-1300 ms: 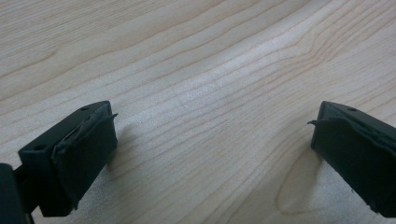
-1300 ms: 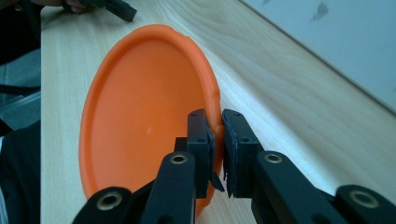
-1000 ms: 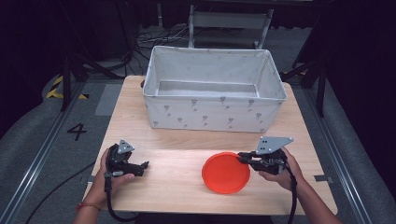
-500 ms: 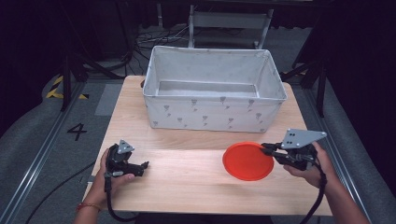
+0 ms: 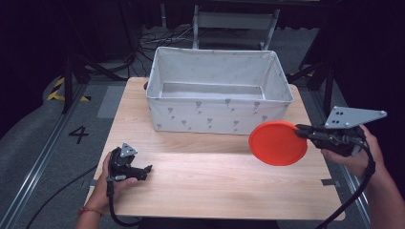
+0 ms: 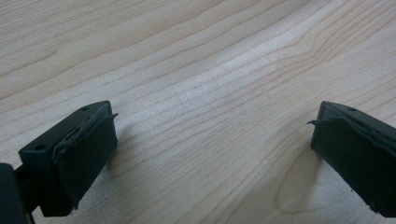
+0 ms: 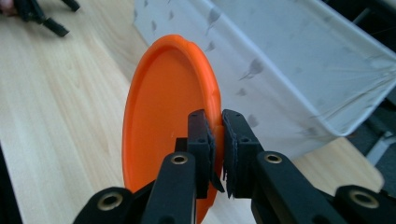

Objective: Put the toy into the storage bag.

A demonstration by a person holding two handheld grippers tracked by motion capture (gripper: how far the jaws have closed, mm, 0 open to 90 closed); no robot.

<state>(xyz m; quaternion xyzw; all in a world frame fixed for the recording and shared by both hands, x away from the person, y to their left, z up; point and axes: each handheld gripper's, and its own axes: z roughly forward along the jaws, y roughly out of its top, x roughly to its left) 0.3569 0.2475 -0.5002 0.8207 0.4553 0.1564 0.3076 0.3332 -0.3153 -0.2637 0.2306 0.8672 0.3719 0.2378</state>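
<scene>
Orange plate point(image 5: 277, 142): held clear of the table, just in front of the bin's near right corner — judged to be on its way into the bin.
Right gripper point(image 5: 301, 130): jaws clamped on the plate's rim, so the disc is carried by its edge; in the right gripper view point(image 7: 214, 140) the rim is seen pinched between the pads, the plate tilted on edge.
Fabric bin point(image 5: 219, 116): set at the table's far side, open-topped, apparently empty — a ready receptacle.
Left gripper point(image 5: 143, 169): rested low on the wooden table point(image 5: 215, 186) at its near left, jaws spread wide with nothing between them; kept well apart from the plate, presumably so the carrying path is left free.
</scene>
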